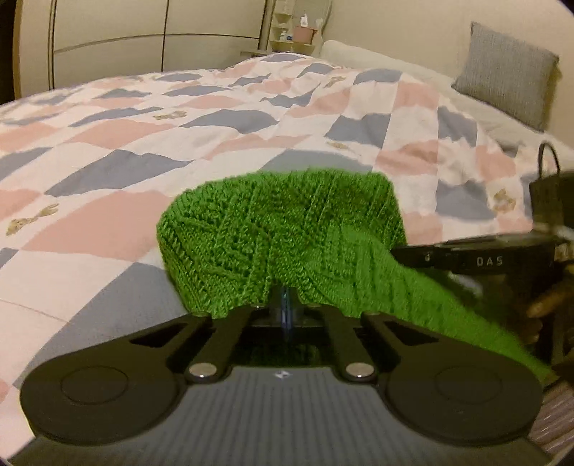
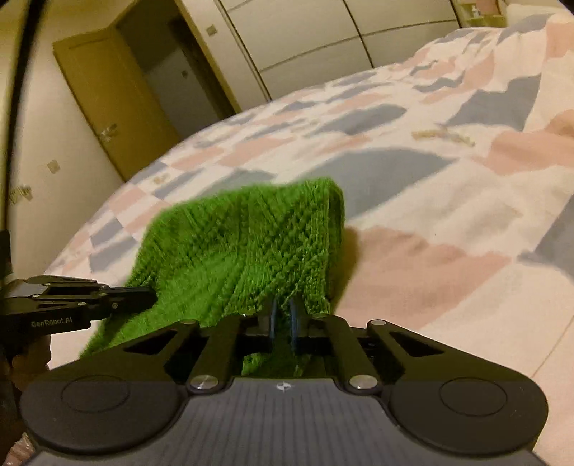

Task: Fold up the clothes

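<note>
Fingertips of both grippers buried in knit, so contact is hard to see. Left gripper (image 1: pixel 285 304) closed on the green knitted garment (image 1: pixel 283 236); right gripper (image 2: pixel 283 315) pinching it too, blue pads nearly together. Garment hangs stretched between them above the patchwork quilt (image 1: pixel 143 143), probably clear of it; motion blur on the lower edge. Quilt open ahead; grey cushion (image 1: pixel 509 75) far right, wardrobe (image 2: pixel 323 32) and door (image 2: pixel 107 93) beyond the bed.

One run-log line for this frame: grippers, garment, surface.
left gripper: shut on green knit garment | right gripper: shut on same garment | garment: lifted, spanning both | below: patchwork quilt
</note>
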Demonstrator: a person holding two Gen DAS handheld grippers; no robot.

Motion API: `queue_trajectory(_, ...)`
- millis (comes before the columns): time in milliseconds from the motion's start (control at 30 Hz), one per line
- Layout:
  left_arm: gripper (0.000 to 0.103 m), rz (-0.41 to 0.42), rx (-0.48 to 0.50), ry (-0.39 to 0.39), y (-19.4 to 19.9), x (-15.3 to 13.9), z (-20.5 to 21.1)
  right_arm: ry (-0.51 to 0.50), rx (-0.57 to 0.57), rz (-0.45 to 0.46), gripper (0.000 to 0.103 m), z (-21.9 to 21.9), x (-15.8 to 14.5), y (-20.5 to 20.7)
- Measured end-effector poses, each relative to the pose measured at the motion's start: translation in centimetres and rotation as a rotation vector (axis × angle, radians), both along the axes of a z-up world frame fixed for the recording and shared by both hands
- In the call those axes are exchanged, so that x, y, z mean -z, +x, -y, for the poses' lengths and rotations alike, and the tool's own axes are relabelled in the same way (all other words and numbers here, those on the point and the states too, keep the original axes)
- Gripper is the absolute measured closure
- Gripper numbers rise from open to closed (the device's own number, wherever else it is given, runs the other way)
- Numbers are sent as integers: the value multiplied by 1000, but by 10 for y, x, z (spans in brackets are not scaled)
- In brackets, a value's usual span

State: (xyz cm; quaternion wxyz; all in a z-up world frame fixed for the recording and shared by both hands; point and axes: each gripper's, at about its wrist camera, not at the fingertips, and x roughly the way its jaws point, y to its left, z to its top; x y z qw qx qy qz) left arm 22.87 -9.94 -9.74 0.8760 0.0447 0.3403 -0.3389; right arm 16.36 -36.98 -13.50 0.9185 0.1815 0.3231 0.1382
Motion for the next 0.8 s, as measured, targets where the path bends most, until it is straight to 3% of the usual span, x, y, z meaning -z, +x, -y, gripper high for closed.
queue_trajectory(100,99,65,-11,0,3,-19,1,23,12,75,85,8,-18,0)
queue_trajectory(267,99,81,-75,0,34,-23,1,-1,64,141,86,13,-28,21)
queue_trajectory(367,98,60,-85,47,51,-11,8,-34,69,89,93,11,-16,39)
queue_trajectory(533,98,73,-79,92,55,6,13,-42,58,27,93,13,6,52)
queue_trajectory(800,98,61,-98,55,53,-1,9,-2,77,30,90,22,2,45)
